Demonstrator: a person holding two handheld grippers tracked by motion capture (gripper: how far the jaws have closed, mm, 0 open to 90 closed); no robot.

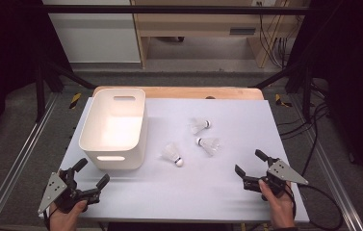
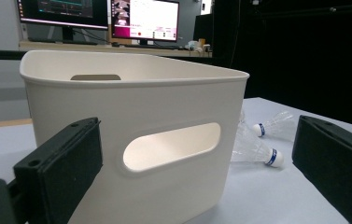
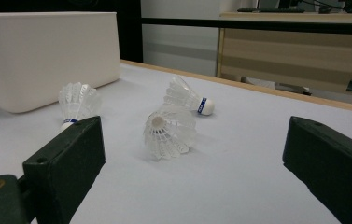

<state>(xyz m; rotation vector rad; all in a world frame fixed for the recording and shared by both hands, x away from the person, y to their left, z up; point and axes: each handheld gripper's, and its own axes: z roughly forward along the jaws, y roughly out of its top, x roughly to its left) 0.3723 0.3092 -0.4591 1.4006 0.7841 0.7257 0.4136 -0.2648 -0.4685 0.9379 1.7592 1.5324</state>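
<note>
Here, jaws spread and empty on left gripper (image 1: 91,174) and right gripper (image 1: 250,167); beyond, three shuttlecocks (image 1: 208,145) lying apart on table (image 1: 169,192), right of white bin (image 1: 97,144). Likely feather-light, crushable skirts; best pinched at cork.

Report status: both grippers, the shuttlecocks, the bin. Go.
Left gripper open, empty, near the white bin. Right gripper open, empty, facing three shuttlecocks lying loose on the table. Bin empty. Path to them clear.
</note>
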